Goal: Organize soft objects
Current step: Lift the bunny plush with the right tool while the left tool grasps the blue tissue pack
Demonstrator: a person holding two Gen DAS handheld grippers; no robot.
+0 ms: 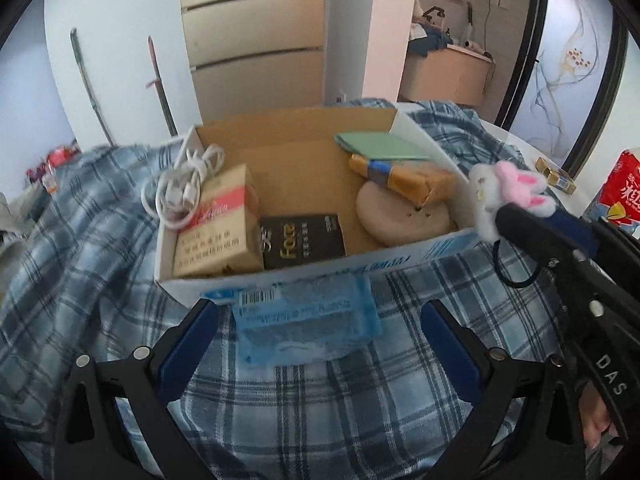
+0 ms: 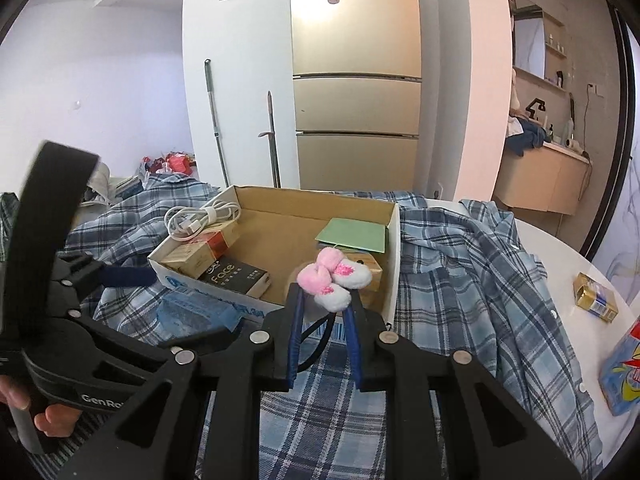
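A pink and white plush bunny hair tie (image 2: 334,280) is clamped in my right gripper (image 2: 326,300), its black elastic loop hanging below the fingers. It hovers just over the near right corner of the open cardboard box (image 2: 394,264). In the left wrist view the same plush (image 1: 504,192) sits at the tip of the right gripper (image 1: 516,216), beside the box (image 1: 400,264). My left gripper (image 1: 320,308) is open and low over the plaid cloth, with a blue soft pack (image 1: 308,324) lying between its fingers, untouched by either.
The box holds a white cable (image 1: 184,184), a tan carton (image 1: 216,228), a black box (image 1: 300,240), a green card (image 1: 380,146) and a round beige pad (image 1: 400,216). A plaid shirt (image 2: 460,280) covers the table. A gold pack (image 2: 596,298) and a red-blue bag (image 2: 624,364) lie on the right.
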